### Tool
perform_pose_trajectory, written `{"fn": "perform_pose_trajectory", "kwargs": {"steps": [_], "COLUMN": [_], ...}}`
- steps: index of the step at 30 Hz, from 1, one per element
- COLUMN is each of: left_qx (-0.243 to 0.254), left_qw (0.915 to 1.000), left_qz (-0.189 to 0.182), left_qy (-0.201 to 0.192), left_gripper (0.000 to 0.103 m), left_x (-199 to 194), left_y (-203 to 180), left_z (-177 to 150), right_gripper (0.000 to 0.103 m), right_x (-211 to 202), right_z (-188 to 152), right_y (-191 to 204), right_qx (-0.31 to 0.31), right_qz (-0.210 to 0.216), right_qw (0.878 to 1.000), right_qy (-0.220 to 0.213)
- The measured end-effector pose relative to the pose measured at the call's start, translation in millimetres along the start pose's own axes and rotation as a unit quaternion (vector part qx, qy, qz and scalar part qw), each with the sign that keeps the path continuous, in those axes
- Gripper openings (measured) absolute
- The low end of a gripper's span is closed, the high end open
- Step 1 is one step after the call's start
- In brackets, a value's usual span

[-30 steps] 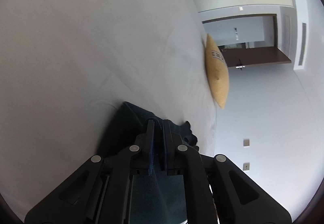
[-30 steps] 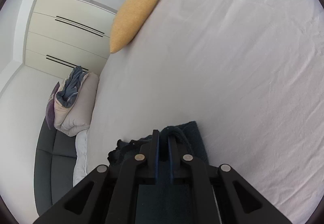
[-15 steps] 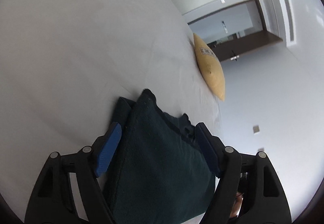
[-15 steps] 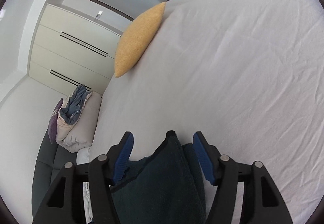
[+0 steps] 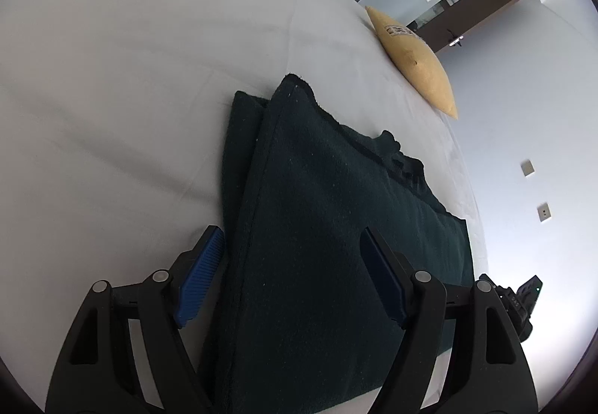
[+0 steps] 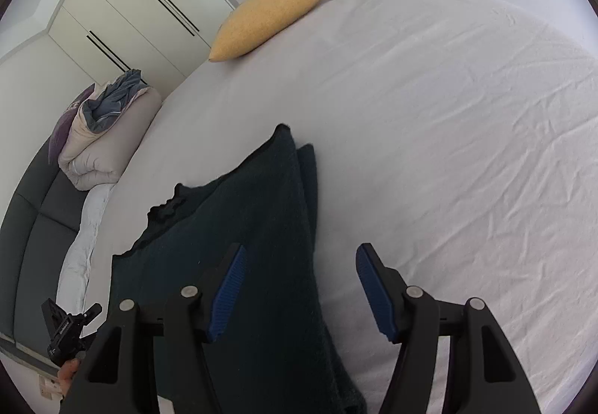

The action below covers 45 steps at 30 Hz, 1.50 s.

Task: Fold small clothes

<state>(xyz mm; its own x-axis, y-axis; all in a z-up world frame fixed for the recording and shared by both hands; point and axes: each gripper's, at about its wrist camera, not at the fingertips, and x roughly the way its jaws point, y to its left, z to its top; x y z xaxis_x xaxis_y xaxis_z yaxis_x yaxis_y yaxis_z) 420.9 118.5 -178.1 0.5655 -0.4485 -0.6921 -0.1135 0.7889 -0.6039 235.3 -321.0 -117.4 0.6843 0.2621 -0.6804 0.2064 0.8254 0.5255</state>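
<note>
Jaws on both of my grippers stand released, having just been opening, and nothing is pinched in either. My left gripper [image 5: 291,279] hangs over the dark green garment [image 5: 329,234], which lies folded on the white bed [image 5: 112,77]; the cloth passes between the blue pads [image 5: 198,283] without being pressed, and the left pad sits just beside the garment's edge at about 8 o'clock in the left wrist view. In that view the folded corner points toward 12 o'clock, with a ragged hem running off toward 3 o'clock. My right gripper [image 6: 295,288] hovers over the same garment's other end, its left pad above the cloth and its right pad over bare sheet at 5 o'clock. A yellow pillow [image 6: 269,15] lies at the bed's far edge, near 11 o'clock in the right wrist view. A bundled duvet [image 6: 101,137] rests on a dark sofa [image 6: 33,227] at 9 o'clock, in front of cream wardrobe doors [image 6: 123,14].
</note>
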Motion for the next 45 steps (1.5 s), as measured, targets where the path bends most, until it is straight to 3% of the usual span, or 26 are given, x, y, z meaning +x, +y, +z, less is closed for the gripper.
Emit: {"fn": "perform_pose_trajectory", "kwargs": {"steps": [6, 8, 15, 22, 23, 24, 25, 28, 30, 45], "left_qx": [0.002, -0.004, 0.003, 0.021, 0.023, 0.027, 0.03, 0.026, 0.032, 0.002], "left_qw": [0.9999, 0.9998, 0.9996, 0.9995, 0.9995, 0.9995, 0.9995, 0.9995, 0.9993, 0.9998], "left_qz": [-0.006, -0.013, -0.028, -0.025, -0.023, -0.018, -0.012, -0.016, -0.012, -0.019], "left_qy": [0.009, 0.01, 0.001, 0.004, 0.003, 0.003, 0.005, 0.009, 0.01, 0.001], "left_gripper": [0.039, 0.033, 0.034, 0.032, 0.025, 0.011, 0.006, 0.005, 0.004, 0.006], "left_x": [-1, -3, -39, -51, -52, -53, -53, -54, -55, -52], "left_y": [5, 10, 19, 23, 24, 25, 27, 34, 36, 56], "left_z": [-12, -14, -27, -39, -41, -41, -42, -46, -50, -67], "right_gripper": [0.06, 0.06, 0.06, 0.056, 0.054, 0.048, 0.038, 0.019, 0.015, 0.013], "right_x": [-9, -17, -28, -18, -17, -15, -13, -12, -13, -13], "right_z": [-14, -15, -23, -33, -34, -34, -35, -37, -39, -43], "right_y": [11, 10, 15, 21, 21, 20, 20, 18, 19, 5], "right_qx": [-0.03, -0.027, -0.028, -0.043, -0.044, -0.048, -0.052, -0.064, -0.072, -0.055], "right_qz": [-0.02, -0.019, -0.003, -0.018, -0.021, -0.026, -0.034, -0.048, -0.052, -0.045], "right_qw": [0.999, 0.999, 1.0, 0.999, 0.999, 0.998, 0.998, 0.996, 0.995, 0.997], "right_qy": [0.003, 0.0, 0.001, 0.015, 0.017, 0.021, 0.025, 0.03, 0.033, 0.037]}}
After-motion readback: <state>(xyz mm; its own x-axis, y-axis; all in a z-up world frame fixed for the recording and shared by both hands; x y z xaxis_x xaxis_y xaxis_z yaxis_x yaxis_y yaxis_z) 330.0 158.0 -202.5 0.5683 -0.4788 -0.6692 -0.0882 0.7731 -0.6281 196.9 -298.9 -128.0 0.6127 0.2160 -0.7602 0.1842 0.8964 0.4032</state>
